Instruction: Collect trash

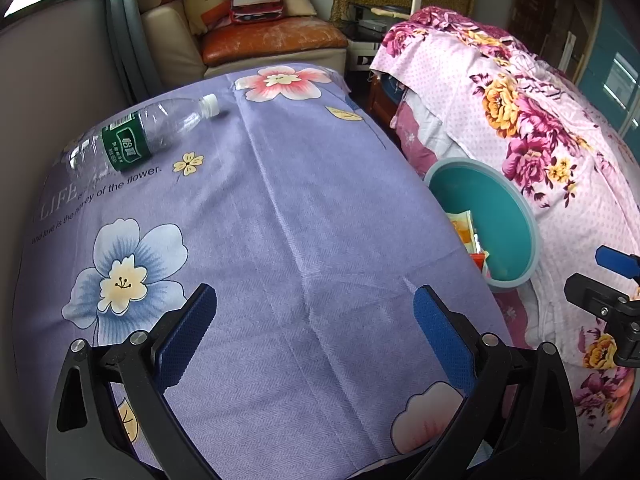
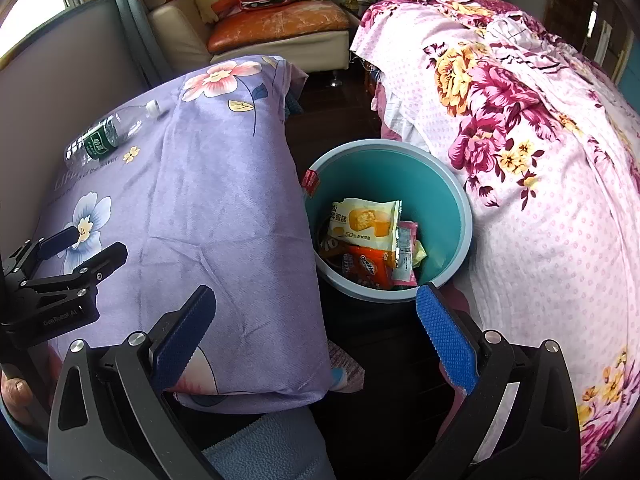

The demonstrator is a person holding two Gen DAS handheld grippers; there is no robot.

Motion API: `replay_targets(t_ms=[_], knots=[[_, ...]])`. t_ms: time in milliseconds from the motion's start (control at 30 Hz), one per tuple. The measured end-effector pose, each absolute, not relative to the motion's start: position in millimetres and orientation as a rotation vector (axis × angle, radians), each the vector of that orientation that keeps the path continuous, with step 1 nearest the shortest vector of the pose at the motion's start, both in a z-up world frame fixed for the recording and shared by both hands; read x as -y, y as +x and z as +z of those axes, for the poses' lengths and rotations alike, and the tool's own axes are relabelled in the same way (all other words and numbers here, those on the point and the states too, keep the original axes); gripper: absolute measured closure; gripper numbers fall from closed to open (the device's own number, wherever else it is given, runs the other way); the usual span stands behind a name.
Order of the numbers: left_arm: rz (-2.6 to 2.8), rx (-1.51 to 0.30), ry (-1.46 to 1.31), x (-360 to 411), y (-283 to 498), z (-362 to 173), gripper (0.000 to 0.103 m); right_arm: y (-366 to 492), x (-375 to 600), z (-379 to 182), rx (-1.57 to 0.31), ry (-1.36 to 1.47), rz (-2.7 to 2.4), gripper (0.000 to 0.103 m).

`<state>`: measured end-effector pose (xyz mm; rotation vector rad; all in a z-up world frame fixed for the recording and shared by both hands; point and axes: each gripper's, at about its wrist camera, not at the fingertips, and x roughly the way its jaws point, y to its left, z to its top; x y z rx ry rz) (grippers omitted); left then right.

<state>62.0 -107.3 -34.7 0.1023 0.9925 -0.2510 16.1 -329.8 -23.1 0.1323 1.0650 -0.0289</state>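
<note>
An empty clear plastic bottle (image 1: 136,136) with a green label and white cap lies on its side at the far left of the purple flowered table cover (image 1: 280,220); it also shows in the right wrist view (image 2: 106,136). A teal bin (image 2: 448,208) stands on the floor between table and bed, holding several snack wrappers (image 2: 364,224); the left wrist view shows its rim (image 1: 516,196). My left gripper (image 1: 316,332) is open and empty over the table's near part, far from the bottle. My right gripper (image 2: 316,332) is open and empty, near the bin.
A bed with a pink flowered cover (image 2: 540,160) rises right of the bin. A sofa (image 1: 276,44) with cushions and a red bag stands beyond the table. A grey wall panel (image 1: 60,60) runs along the table's left side.
</note>
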Motion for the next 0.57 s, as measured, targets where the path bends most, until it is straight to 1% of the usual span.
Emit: replay_targets(t_ms=[567], knots=[[-0.243,-0.993,0.088,102.0,60.8,-32.0,0.004,11.1,328.6,-23.0,-1.056,0.125,-0.041,0.007]])
